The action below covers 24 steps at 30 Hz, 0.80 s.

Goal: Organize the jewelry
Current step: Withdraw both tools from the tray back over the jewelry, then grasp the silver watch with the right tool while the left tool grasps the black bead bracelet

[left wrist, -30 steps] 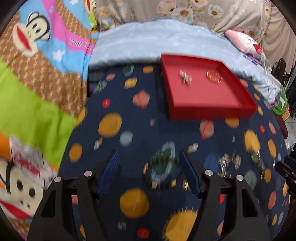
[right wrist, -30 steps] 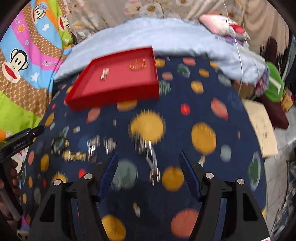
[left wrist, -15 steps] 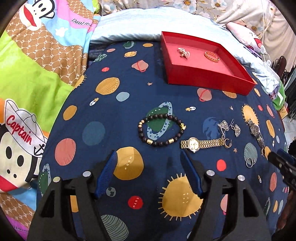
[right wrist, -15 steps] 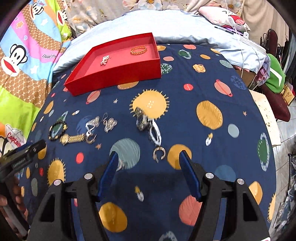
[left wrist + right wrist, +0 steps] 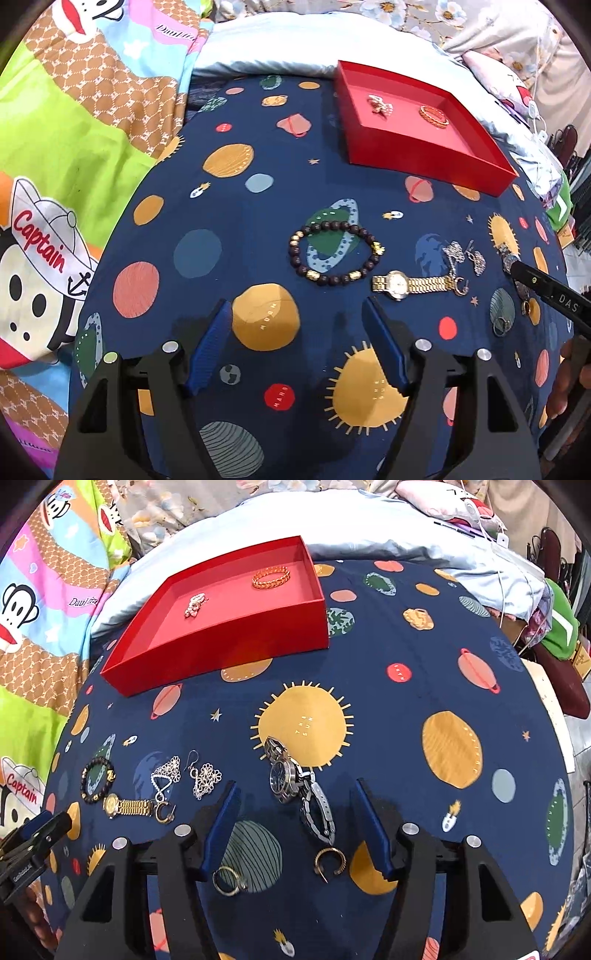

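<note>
right gripper (image 5: 293, 825): jaws spread, empty, straddling steel link-band wristwatch (image 5: 295, 786)
left gripper (image 5: 297, 345): spread, empty
watch: probably heavy, floppy, slippery; pinch case
goal: shallow red cardboard tray (image 5: 236, 638)

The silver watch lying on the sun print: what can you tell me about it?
The silver watch looks like steel, with a dark round dial and a link bracelet whose clasp lies open toward the camera. It rests on the blue planet bedspread, partly over the printed sun, between the open fingers of the right gripper, which does not touch it.
</note>
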Available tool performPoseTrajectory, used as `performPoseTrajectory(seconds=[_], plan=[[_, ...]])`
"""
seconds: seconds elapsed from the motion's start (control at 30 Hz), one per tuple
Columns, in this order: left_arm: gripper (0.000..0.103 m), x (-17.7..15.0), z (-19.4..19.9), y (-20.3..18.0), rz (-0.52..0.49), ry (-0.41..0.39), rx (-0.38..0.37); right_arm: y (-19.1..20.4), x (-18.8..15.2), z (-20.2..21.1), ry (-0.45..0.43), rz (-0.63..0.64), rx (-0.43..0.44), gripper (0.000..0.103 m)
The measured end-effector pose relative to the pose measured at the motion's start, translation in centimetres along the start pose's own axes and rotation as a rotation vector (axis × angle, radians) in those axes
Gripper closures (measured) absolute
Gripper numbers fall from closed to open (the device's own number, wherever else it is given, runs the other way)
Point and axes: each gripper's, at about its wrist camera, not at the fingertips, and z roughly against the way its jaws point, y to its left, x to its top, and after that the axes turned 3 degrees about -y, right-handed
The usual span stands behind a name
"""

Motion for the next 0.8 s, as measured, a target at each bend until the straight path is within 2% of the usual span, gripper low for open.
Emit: performPoseTrajectory(seconds=[0.27,0.33,0.4,0.6,0.8], plan=[[0.033,0.2,-0.5,1.0,0.038,0.011,0.003,0.5,-0.1,-0.9,0.006,0.015,-0.013,0.056],[0.033,0.2,-0.7,0.9,0.036,0.013,0.002,0.5,-0.1,-1.0,0.002,0.020,-0.020,0.061],[0.033,0.3,-0.8,0.9,0.037,0.016,-0.001,0.5,0.0,-1.0,-0.001,0.027,-0.034,0.071],[0.033,0.3,-0.9,0.2,0.023,0.021,-0.019,0.3,-0.2,-1.0,0.000,0.012,-0.011,0.083],[0.033,0.2,-0.9,-0.4,0.005,0.024,-0.035,0.3,-0.7,-0.6,0.000,0.002,0.012,0.083]])
